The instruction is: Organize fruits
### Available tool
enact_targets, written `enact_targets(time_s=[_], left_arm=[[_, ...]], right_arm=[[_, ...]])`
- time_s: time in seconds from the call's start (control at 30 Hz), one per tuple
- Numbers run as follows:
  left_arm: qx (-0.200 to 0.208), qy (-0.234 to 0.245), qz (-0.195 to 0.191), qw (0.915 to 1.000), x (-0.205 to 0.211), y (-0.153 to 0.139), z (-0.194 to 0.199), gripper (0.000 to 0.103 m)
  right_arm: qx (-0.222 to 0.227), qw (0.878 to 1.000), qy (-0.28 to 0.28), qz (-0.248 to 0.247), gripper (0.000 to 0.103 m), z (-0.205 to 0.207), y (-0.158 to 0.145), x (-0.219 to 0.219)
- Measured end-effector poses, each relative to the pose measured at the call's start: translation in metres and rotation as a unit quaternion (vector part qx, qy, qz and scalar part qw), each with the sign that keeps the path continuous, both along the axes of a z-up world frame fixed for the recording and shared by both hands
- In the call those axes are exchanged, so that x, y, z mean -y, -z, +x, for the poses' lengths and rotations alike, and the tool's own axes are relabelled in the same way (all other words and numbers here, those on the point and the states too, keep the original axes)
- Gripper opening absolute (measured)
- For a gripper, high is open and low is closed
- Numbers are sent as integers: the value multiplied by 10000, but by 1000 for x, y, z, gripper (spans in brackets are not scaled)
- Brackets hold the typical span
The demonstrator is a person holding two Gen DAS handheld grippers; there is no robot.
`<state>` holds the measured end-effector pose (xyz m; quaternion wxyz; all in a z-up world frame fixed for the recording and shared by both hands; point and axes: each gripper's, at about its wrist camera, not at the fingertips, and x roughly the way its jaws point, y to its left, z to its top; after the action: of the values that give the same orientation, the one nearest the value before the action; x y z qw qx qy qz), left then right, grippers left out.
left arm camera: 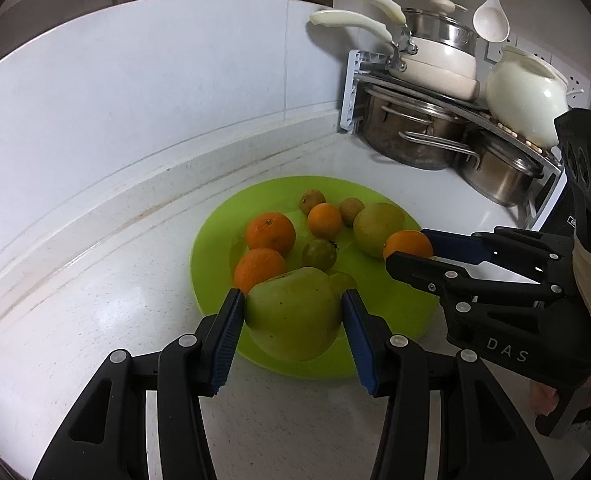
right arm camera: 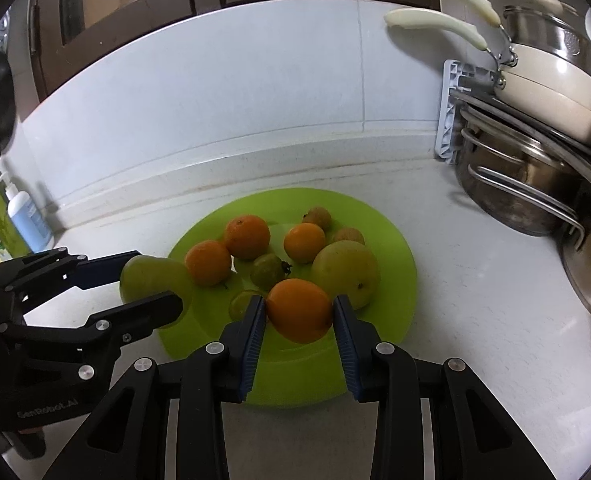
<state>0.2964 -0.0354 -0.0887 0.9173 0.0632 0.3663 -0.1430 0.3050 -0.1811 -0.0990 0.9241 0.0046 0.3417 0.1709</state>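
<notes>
Four oranges [right arm camera: 247, 237], two green pears [right arm camera: 345, 273], three small fruits [right arm camera: 267, 271]

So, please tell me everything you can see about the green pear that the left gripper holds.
The green pear is large, yellowish green and smooth, with a few small dark specks on its skin. It narrows toward one end; no stem is clearly visible. The left gripper clamps it from both sides with its blue ribbed pads. The pear hangs over the near left edge of the lime-green plate, close to an orange lying there. Whether it touches the plate cannot be told.
</notes>
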Motion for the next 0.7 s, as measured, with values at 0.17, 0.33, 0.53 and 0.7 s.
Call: enact_targets(time_s=[0.17,0.33,0.53,0.7], left_arm=[[41,-63,8,10000,-3,-1,0,51],[320,-145,15,9994,-6,-17,-11,57],[483,-294,112,9983,-11,-29,-37,63],[579,-432,149,9973,-16,-37,-61,69]], right_arm=[[-32,10000,30,56,36,1,1,-1],[-12,9999,137,69,40,-7,-3,1],[141,9993,357,34,46,-38,-17,7],[347,9978,556,-22,59,-72,-29,11]])
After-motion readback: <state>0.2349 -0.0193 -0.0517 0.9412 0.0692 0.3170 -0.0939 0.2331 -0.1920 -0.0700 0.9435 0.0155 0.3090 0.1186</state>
